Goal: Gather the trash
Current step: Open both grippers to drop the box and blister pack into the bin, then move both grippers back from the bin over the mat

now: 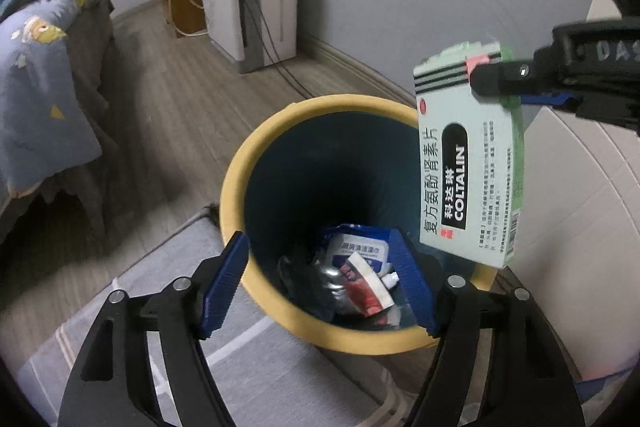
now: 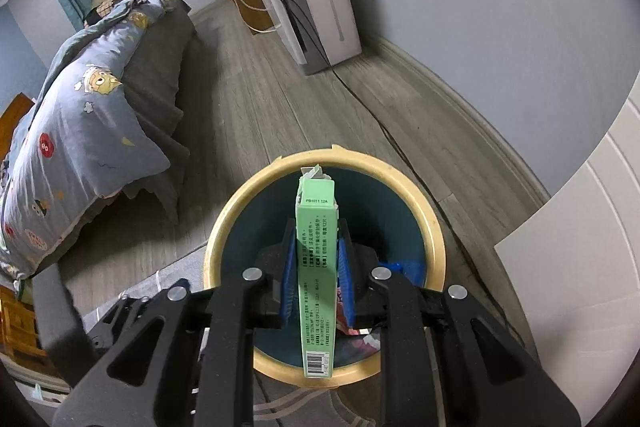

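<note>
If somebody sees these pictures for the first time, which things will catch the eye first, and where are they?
First comes the green medicine box, clamped upright in the right gripper directly above the yellow-rimmed bin. Next is the trash at the bin's bottom: a blue wipes packet and a red-and-white tube, framed by the open, empty left gripper. Behind, a bed with a cartoon-print quilt fills the left side.

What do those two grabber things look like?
Both look alike. The left gripper has black arms with long cut-out slots, round silver bolts at the joints, and blue ridged pads on its fingers. The right gripper has the same black arms, silver bolts and blue pads. Seen from the side, it carries pale raised letters.
</note>
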Demonstrator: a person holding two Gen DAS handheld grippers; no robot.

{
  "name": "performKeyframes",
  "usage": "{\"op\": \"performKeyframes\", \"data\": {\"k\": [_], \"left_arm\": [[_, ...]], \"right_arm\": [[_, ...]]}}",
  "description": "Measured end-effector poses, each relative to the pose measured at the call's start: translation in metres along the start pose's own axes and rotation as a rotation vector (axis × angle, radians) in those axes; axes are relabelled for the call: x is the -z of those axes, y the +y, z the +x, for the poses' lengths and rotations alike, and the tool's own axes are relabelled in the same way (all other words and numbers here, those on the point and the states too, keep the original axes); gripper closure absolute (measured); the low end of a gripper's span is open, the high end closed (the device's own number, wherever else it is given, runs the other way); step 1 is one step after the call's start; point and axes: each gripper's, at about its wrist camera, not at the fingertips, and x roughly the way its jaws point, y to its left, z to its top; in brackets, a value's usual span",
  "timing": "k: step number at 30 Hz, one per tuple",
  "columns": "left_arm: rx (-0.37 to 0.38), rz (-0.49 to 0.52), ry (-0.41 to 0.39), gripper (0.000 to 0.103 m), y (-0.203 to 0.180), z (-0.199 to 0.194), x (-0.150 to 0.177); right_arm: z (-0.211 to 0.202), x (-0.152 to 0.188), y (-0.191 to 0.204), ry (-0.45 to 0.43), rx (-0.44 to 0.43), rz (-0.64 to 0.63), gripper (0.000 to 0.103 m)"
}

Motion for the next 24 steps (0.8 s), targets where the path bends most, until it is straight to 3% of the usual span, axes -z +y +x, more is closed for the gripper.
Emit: {"op": "performKeyframes", "data": {"k": [4, 6, 8, 10, 15, 17, 24], "left_arm": [[0.005, -0.027, -0.015, 0.024, 0.005, -0.013, 0.005], [0.001, -0.041, -0.015, 0.024, 0.009, -0.019, 0.007], [-0.006, -0.049, -0.014, 0.023, 0.014, -0.026, 0.01], [-0.019, -0.048, -0.013, 0.02, 0.018, -0.034, 0.014], [-0.057, -0.057, -0.036, 0.01, 0.029, -0.069, 0.028], [-0.071, -0.07, -0.033, 0.01, 0.033, -0.082, 0.035], [-0.156, -0.117, -0.05, 0.008, 0.059, -0.137, 0.064]], "right_arm": [[0.004, 0.002, 0.001, 0.022, 0.006, 0.0, 0.082], [0.002, 0.002, 0.003, 0.015, 0.015, -0.004, 0.059], [-0.001, 0.001, 0.003, -0.002, 0.016, -0.003, 0.051], [-0.004, 0.0, 0.004, -0.008, 0.008, -0.005, 0.05], [-0.013, -0.002, 0.008, -0.04, 0.012, -0.007, 0.012], [-0.016, -0.002, 0.01, -0.049, 0.018, 0.006, 0.007], [-0.024, 0.004, 0.032, -0.041, -0.014, -0.031, 0.006]]}}
